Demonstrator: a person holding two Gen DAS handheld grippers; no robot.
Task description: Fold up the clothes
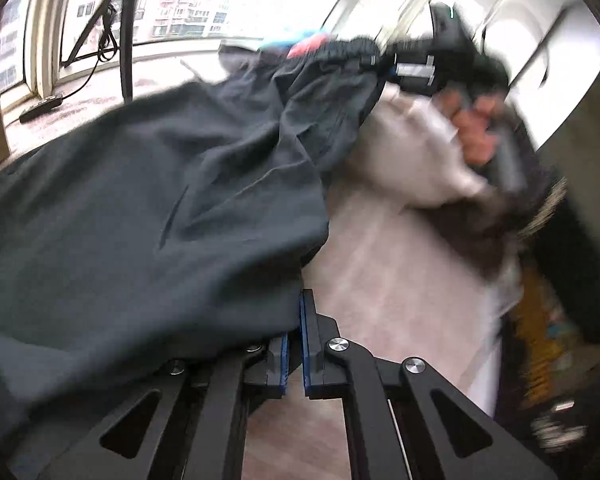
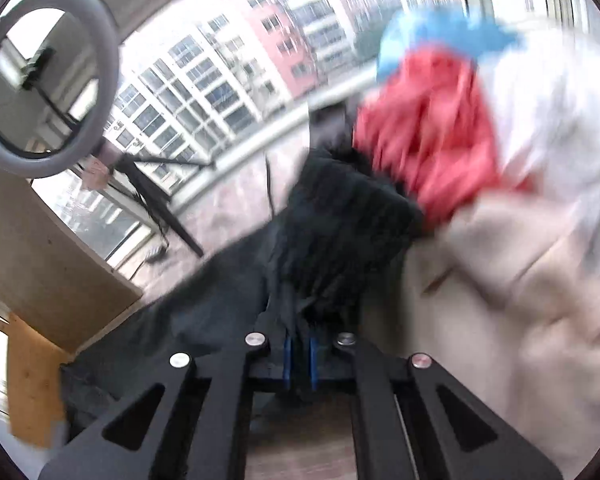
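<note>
Power strip (image 1: 42, 107): lies on the floor at the far left of the left wrist view, its cable running up toward the black stand (image 1: 126, 40) by the window (image 1: 188, 4).
Dark garment (image 1: 160, 200): fills the left and middle of the left wrist view, held up off the floor and stretched between the two grippers; its gathered waistband runs toward the upper right.
Left gripper (image 1: 294, 344): at the bottom centre of its own view; the blue-padded jaws are pressed together on an edge of the dark garment, with cloth caught between them and draping over the left finger.
Floor (image 1: 380, 300): pale wood planks show to the right of the garment, blurred.
Right gripper, from the left wrist view (image 1: 376, 60): seen at the upper right, blurred, gripping the waistband end of the dark garment.
Hand (image 1: 472, 128): wrapped around the handle of the right gripper, with a light sleeve (image 1: 412, 152) below it.
Ring light (image 2: 48, 76): a grey ring on a stand at the upper left of the right wrist view, in front of the window.
Board (image 2: 56, 252): a tan panel at the left edge, below the ring light.
Right gripper, own view (image 2: 300, 356): the blue pads are nearly together, pinching a fold of the dark garment that bunches up just ahead of them.
Pile of clothes (image 2: 520, 240): to the right of the dark garment, blurred; red cloth (image 2: 432, 140), blue cloth (image 2: 440, 36), white and beige pieces.
</note>
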